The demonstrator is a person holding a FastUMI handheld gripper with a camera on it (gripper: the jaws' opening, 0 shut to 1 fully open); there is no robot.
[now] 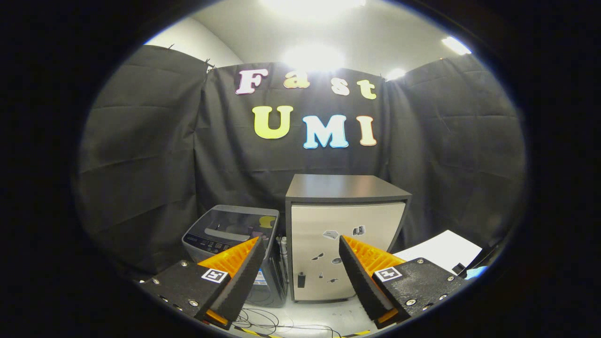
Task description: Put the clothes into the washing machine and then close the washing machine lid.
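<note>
A grey top-loading washing machine (235, 234) stands on the floor beyond my left finger, against the black cloth wall. Its dark glossy lid (237, 220) lies flat and shut, with a control strip along its near edge. My gripper (300, 244) is held well back from the machine and above the floor, open, with nothing between its fingers (244, 272). The left finger covers the machine's front right corner. I see no clothes between the fingers or on the machine.
A small fridge (345, 239) with a dark top and a pale door carrying stickers stands right of the washing machine, straight ahead between my fingers. A white table surface (446, 249) lies beyond the right finger. Cables (277, 324) trail on the floor below.
</note>
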